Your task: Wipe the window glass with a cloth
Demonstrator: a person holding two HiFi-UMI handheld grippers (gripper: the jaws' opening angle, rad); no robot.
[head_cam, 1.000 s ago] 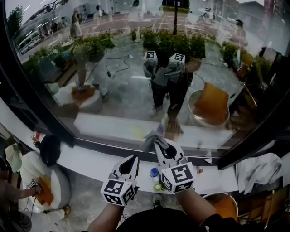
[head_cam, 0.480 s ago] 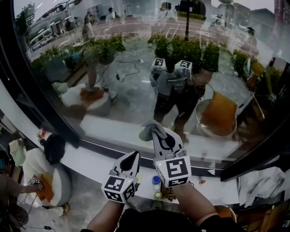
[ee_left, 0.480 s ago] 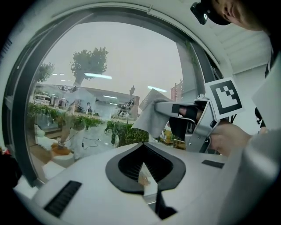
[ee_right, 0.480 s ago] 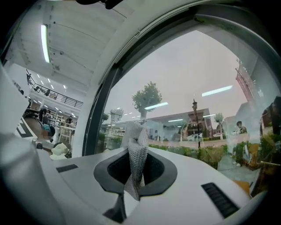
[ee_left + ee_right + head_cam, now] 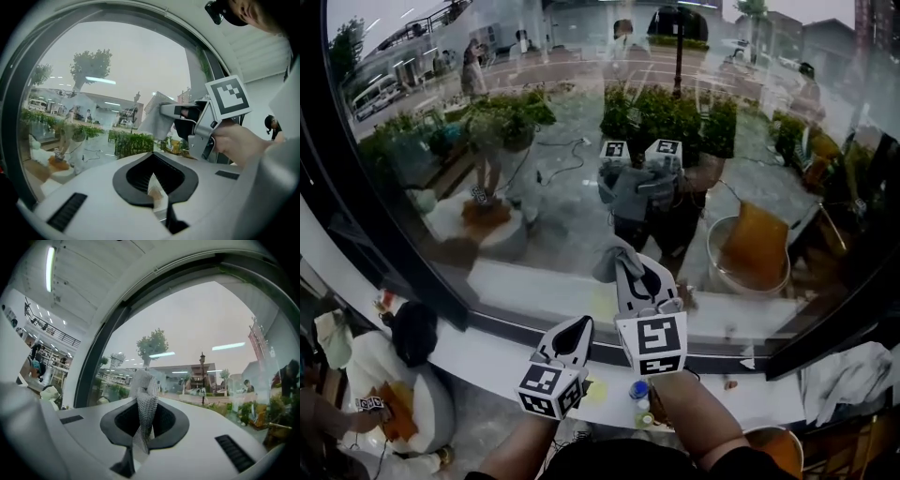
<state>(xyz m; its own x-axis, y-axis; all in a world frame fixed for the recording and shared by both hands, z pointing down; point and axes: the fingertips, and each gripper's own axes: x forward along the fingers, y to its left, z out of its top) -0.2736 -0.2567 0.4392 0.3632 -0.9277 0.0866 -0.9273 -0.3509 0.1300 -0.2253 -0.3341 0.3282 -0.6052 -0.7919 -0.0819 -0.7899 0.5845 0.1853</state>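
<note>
In the head view, the left gripper [image 5: 579,328] is being held at 6 o'clock, over the white sill [image 5: 487,349], with its jaws being kept together and nothing clamped between them. The right gripper [image 5: 625,255] is being held just beside it at 1 o'clock, farther forward, and its jaws are being kept closed on a grey cloth [image 5: 612,259]. The cloth is being presented to the window glass [image 5: 534,141] at 12 o'clock; contact cannot be confirmed.
</note>
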